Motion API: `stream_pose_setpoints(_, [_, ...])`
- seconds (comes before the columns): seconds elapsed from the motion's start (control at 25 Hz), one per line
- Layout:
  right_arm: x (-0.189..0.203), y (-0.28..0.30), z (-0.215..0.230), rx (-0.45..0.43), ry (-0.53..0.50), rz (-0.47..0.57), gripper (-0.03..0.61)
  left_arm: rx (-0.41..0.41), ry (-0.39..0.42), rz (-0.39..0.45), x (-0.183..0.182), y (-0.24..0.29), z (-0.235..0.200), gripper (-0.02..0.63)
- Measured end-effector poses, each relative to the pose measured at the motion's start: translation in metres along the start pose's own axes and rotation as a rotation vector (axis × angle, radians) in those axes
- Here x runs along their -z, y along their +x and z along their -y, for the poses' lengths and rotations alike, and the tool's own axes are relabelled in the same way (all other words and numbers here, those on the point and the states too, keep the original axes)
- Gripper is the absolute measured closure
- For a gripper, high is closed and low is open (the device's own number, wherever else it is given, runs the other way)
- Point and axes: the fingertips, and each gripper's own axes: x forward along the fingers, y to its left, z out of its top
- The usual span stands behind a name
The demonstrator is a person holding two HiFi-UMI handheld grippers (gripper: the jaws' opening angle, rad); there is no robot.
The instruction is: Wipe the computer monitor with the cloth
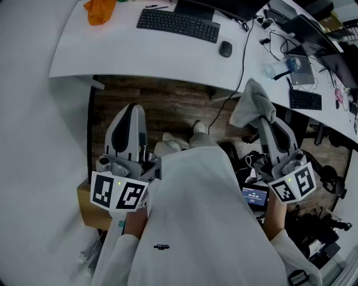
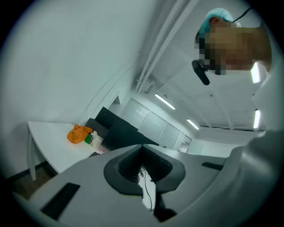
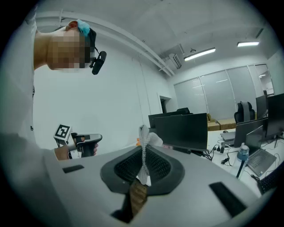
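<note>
I stand back from the white desk (image 1: 128, 56) with both grippers held close to my body. My right gripper (image 1: 264, 122) is shut on a grey cloth (image 1: 253, 103), which stands up out of the jaws as a crumpled fold (image 3: 146, 137). In the right gripper view that gripper (image 3: 143, 150) faces a dark monitor (image 3: 179, 131) some way off. The left gripper (image 1: 132, 110) is shut with nothing in it. In the left gripper view its jaws (image 2: 142, 146) meet at the tips, with the black monitor (image 2: 120, 131) beyond. In the head view only the monitor's base (image 1: 193, 8) shows, at the top edge.
On the desk lie a black keyboard (image 1: 178, 25), a mouse (image 1: 225, 49) and an orange bundle (image 1: 99, 11). To the right are a water bottle (image 1: 278, 68), cables and a second keyboard (image 1: 305, 99). Wooden floor (image 1: 168, 106) lies between me and the desk.
</note>
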Motion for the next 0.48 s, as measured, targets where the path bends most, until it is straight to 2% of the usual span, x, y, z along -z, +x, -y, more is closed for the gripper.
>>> stream_pose_setpoints(0.24, [0.006,-0.015,0.033,-0.047,-0.004,-0.002,0.558,-0.016,0.011,-0.003,0.027,0.011,0.039,0.594])
stream_pose_setpoints(0.48, [0.013,-0.020,0.093,-0.159,-0.056,-0.015,0.558,-0.150,0.075,-0.017,0.064,0.025,0.084,0.594])
